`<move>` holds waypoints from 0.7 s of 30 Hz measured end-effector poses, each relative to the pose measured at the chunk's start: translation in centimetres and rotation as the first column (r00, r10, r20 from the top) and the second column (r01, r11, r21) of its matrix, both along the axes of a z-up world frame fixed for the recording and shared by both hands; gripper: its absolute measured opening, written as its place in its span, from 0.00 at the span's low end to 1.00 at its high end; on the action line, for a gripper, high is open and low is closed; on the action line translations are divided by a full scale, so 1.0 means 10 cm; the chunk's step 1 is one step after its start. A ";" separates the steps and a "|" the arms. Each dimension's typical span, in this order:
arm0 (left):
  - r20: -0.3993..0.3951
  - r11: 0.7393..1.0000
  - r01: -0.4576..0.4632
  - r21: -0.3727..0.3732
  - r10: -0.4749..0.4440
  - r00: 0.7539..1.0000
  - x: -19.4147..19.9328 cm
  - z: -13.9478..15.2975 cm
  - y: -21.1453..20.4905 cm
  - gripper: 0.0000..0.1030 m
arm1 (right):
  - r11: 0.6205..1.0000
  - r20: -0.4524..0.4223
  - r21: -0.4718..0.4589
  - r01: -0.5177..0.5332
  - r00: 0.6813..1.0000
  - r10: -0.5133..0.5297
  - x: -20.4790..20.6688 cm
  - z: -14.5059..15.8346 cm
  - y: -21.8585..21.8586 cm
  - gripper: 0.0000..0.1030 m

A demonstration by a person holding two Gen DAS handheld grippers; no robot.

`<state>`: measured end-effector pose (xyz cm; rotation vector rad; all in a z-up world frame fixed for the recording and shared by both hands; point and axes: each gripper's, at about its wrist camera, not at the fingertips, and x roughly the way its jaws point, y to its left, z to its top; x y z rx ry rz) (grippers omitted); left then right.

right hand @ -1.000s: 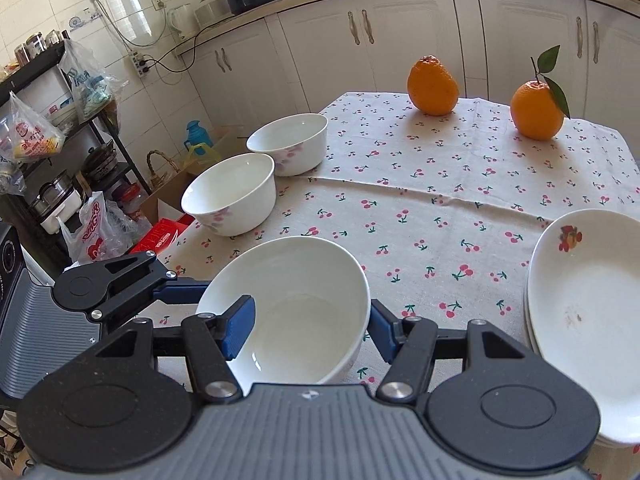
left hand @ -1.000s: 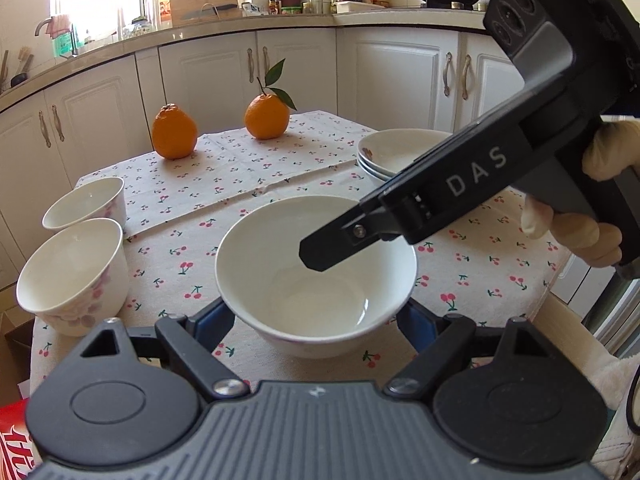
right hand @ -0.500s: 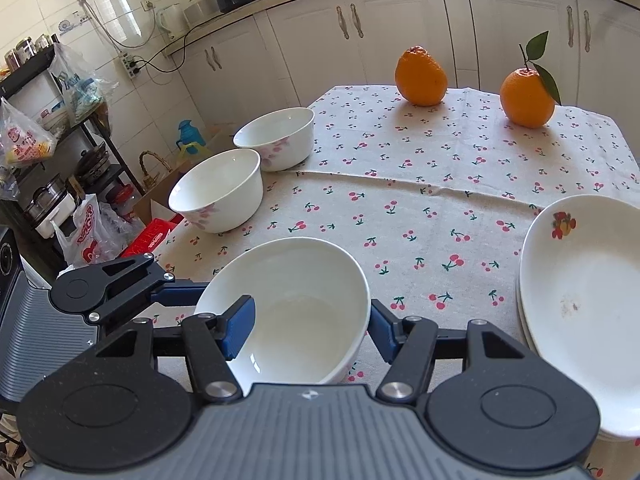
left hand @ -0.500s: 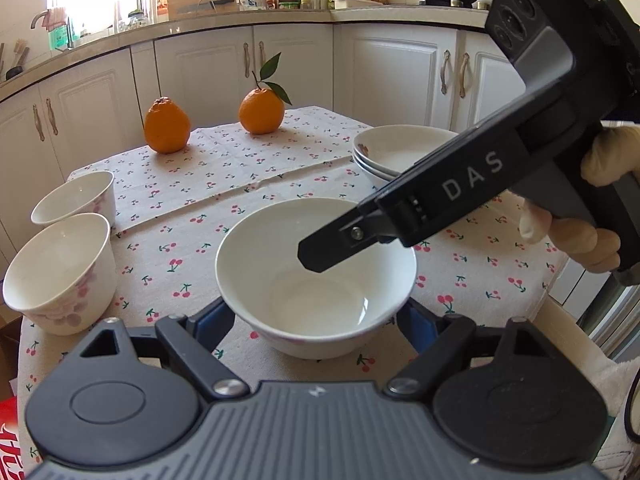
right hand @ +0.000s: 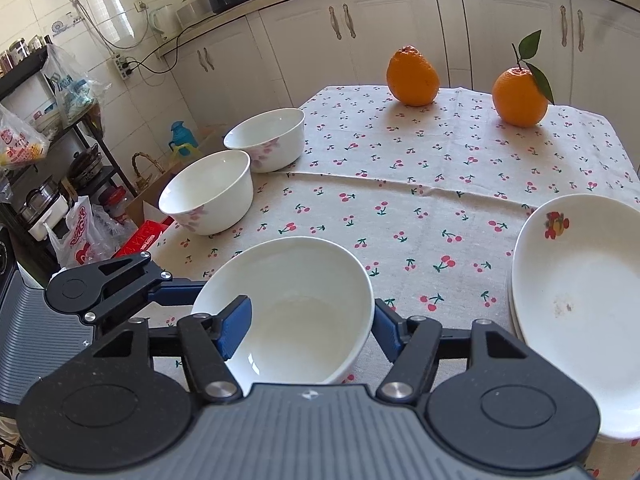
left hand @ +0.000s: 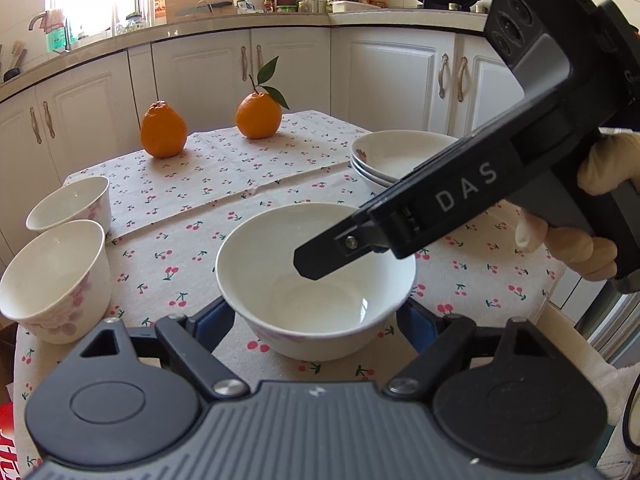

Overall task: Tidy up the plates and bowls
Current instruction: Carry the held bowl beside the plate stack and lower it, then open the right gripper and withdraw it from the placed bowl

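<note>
A white bowl (left hand: pixel 276 248) sits low over the cherry-print tablecloth (left hand: pixel 240 184) at the table's near edge. My left gripper (left hand: pixel 314 316) is shut on it, a blue pad against each outer side. My right gripper (right hand: pixel 310 328) comes in from the right. One of its fingers (right hand: pixel 236 326) is inside the bowl (right hand: pixel 304 288), the other outside the wall. Its jaws are opening, and the outer pad looks just off the wall. Two more white bowls (right hand: pixel 208 192) (right hand: pixel 266 138) stand at the table's left edge. A stack of plates (right hand: pixel 580 300) lies on the right.
Two oranges (right hand: pixel 412 76) (right hand: pixel 518 96) sit at the far side of the table. A gloved hand (left hand: pixel 576 248) holds the right gripper's handle. White cabinets ring the table. Bags and a rack (right hand: pixel 60 168) stand on the floor to the left.
The right gripper's fingers have spread slightly around the bowl's wall. The left gripper's hold on the bowl looks the same, and both hands have kept still.
</note>
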<state>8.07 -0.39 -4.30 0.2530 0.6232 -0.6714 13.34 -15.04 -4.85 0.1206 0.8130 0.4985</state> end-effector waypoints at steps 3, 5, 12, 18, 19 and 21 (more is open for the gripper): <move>0.001 1.000 -0.005 0.003 0.005 1.000 -0.01 0.01 0.01 0.85 | 1.000 -0.005 0.005 -0.005 1.000 0.005 0.02 -0.01 0.01 0.68; 0.001 1.000 -0.009 0.004 0.009 1.000 -0.01 0.00 0.02 0.85 | 1.000 -0.003 0.002 -0.011 1.000 0.011 0.02 -0.01 0.03 0.68; -0.002 1.000 -0.018 -0.002 0.018 1.000 -0.03 -0.02 0.05 0.86 | 1.000 0.002 0.003 -0.030 1.000 0.030 0.02 -0.01 0.08 0.72; 0.037 1.000 -0.012 -0.002 0.012 0.999 -0.11 0.04 0.11 0.97 | 1.000 0.049 -0.002 -0.026 0.998 0.026 -0.02 0.06 0.13 1.00; 0.036 1.000 -0.015 0.003 0.015 0.999 -0.12 0.04 0.12 0.97 | 1.000 0.053 0.001 -0.030 0.998 0.030 -0.02 0.09 0.13 1.00; 0.038 1.000 -0.026 0.010 0.026 0.999 -0.16 0.05 0.19 0.97 | 1.000 0.078 -0.004 -0.028 0.997 0.028 -0.01 0.15 0.14 1.00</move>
